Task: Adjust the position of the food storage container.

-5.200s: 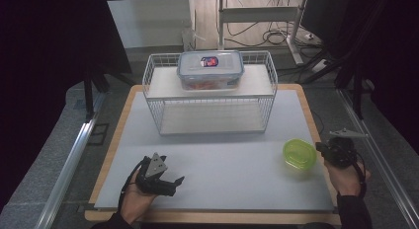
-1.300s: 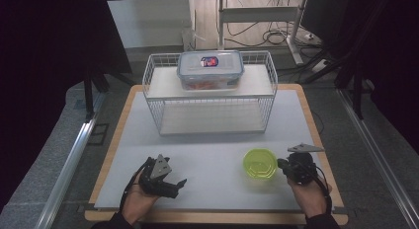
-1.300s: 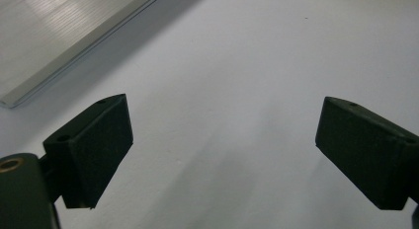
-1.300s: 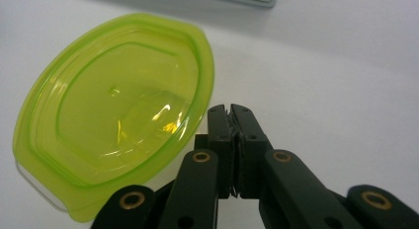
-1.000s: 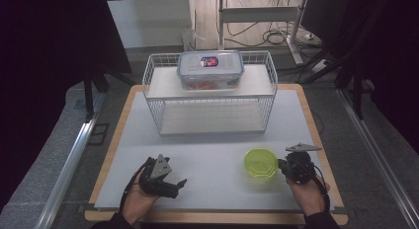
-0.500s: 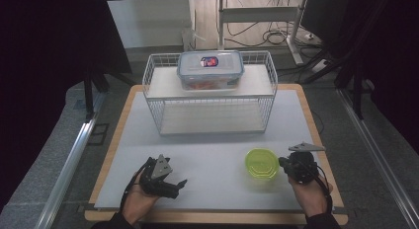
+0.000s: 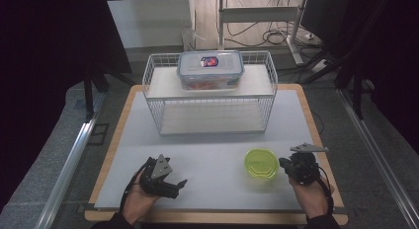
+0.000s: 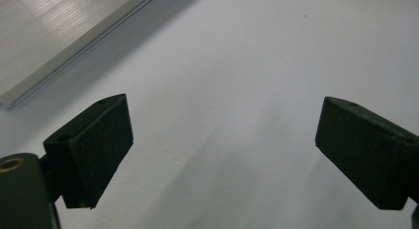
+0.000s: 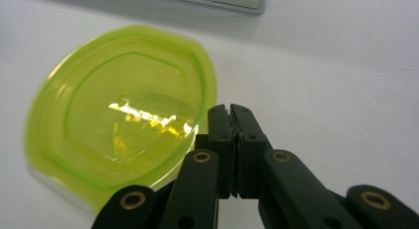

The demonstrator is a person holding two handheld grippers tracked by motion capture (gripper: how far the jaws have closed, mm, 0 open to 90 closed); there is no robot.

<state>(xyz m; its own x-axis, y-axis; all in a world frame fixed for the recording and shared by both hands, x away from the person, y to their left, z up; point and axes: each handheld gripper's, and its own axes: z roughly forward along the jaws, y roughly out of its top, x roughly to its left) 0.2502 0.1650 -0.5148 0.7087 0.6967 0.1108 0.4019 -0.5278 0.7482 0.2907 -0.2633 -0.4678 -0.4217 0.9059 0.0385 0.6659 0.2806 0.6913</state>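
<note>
A lime-green translucent bowl (image 7: pixel 261 163) sits on the white table at the front right; in the right gripper view the bowl (image 9: pixel 118 110) lies left of the jaws. My right gripper (image 7: pixel 282 163) (image 9: pixel 230 110) is shut, pads pressed together, tips right beside the bowl's rim; whether they touch it I cannot tell. My left gripper (image 7: pixel 179 185) (image 8: pixel 222 140) rests at the front left, held in a hand, jaws wide open over bare table with nothing between them.
A white wire rack (image 7: pixel 210 98) stands at the back middle. A clear lidded food container (image 7: pixel 211 68) sits on its top shelf. The wooden board edge (image 7: pixel 316 140) runs just right of my right gripper.
Since the earliest frame the bowl and my right gripper have shifted left from the table's right edge. Over the last second nothing has visibly moved.
</note>
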